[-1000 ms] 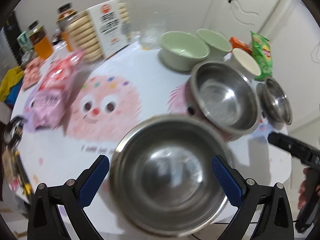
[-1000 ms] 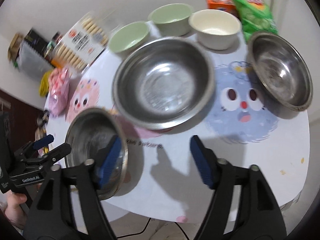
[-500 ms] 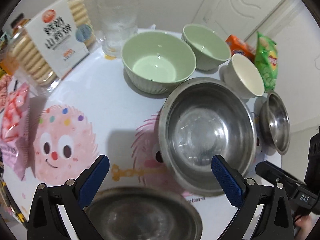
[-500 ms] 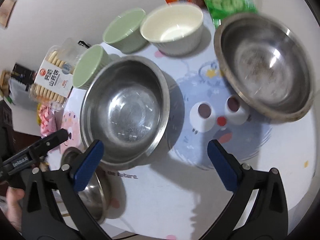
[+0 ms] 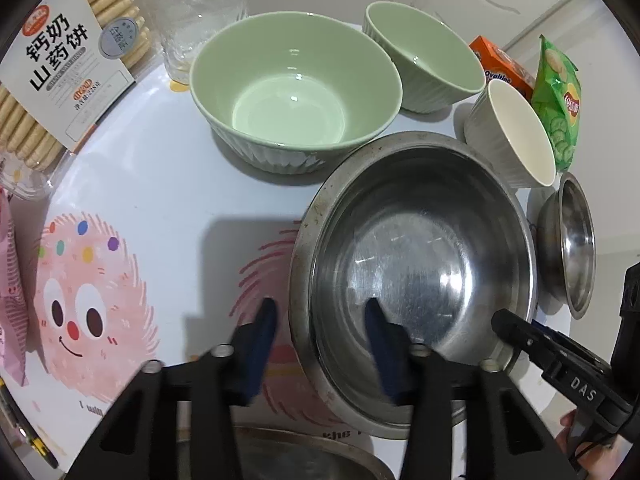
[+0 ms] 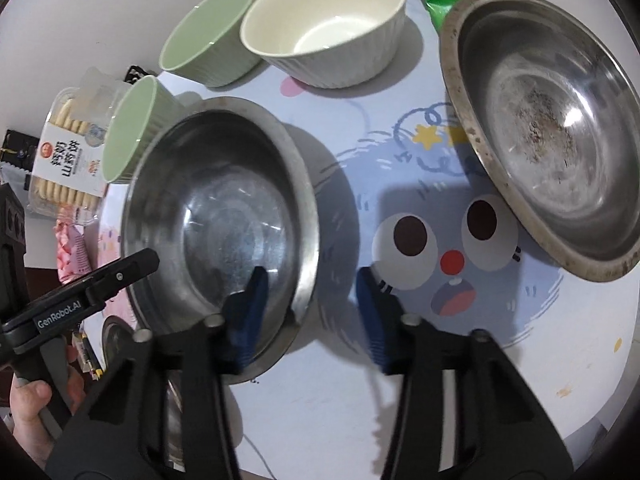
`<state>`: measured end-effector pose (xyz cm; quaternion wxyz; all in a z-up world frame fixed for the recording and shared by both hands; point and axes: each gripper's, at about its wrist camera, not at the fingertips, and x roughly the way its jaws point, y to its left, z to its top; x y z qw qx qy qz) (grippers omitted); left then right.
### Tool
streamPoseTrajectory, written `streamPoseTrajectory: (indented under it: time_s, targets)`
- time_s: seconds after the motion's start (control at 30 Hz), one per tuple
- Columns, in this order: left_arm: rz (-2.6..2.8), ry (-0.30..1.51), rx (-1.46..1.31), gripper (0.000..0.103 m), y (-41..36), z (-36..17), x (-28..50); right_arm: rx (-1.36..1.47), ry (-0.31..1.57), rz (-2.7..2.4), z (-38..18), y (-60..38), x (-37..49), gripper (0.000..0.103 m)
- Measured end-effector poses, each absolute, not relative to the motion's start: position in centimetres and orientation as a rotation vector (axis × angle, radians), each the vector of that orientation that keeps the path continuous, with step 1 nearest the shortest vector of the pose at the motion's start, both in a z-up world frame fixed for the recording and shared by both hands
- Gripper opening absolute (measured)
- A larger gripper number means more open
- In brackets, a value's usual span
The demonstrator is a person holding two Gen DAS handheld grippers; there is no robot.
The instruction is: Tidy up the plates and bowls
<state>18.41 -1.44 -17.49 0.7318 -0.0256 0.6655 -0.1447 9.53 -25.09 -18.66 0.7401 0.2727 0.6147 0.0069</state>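
A large steel bowl (image 5: 420,272) (image 6: 224,220) stands mid-table. My left gripper (image 5: 320,320) straddles its left rim, one finger outside and one inside. Its jaws are closing, with a gap still showing on both sides of the rim. My right gripper (image 6: 310,296) straddles the opposite rim the same way, also closing and not touching. Behind stand two green bowls (image 5: 296,92) (image 5: 424,56) and a white bowl (image 6: 324,28). A wide steel bowl (image 6: 552,120) sits to the right. Another steel bowl (image 5: 304,460) lies under my left gripper.
A biscuit box (image 5: 60,72) and a glass (image 5: 196,20) stand at the back left. A chips bag (image 5: 560,92) and an orange box (image 5: 500,64) lie at the back right, and a pink packet (image 5: 10,280) on the left. A hand (image 6: 28,412) holds the left gripper.
Both grippers have come down and forward onto the large steel bowl. Their jaws have narrowed from wide open around its rim. The near steel bowl has dropped below the left gripper.
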Motion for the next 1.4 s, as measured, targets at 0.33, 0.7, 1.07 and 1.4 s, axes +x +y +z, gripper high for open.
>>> streamPoseTrajectory:
  time_s: [0.33,0.7,1.07,1.4]
  targets:
    - [-0.328,1.442,-0.055,0.013,-1.3,-17.5,18.3,0.597,1.320,0.049,-18.3,-24.9,9.4,0.015]
    - [-0.316,1.382,-0.056,0.013,-1.0,-14.1,15.9,0.574,1.275,0.064,-15.5,-25.2,7.9,0.015]
    - [-0.261,1.317,-0.086,0.014,1.7,-10.3,11.4,0.522,1.246,0.138,-11.8,-23.0,5.5,0.015]
    - [-0.161,1.302,-0.119,0.014,6.5,-9.2,7.1,0.477,1.257,0.254,-10.8,-18.4,4.1,0.015]
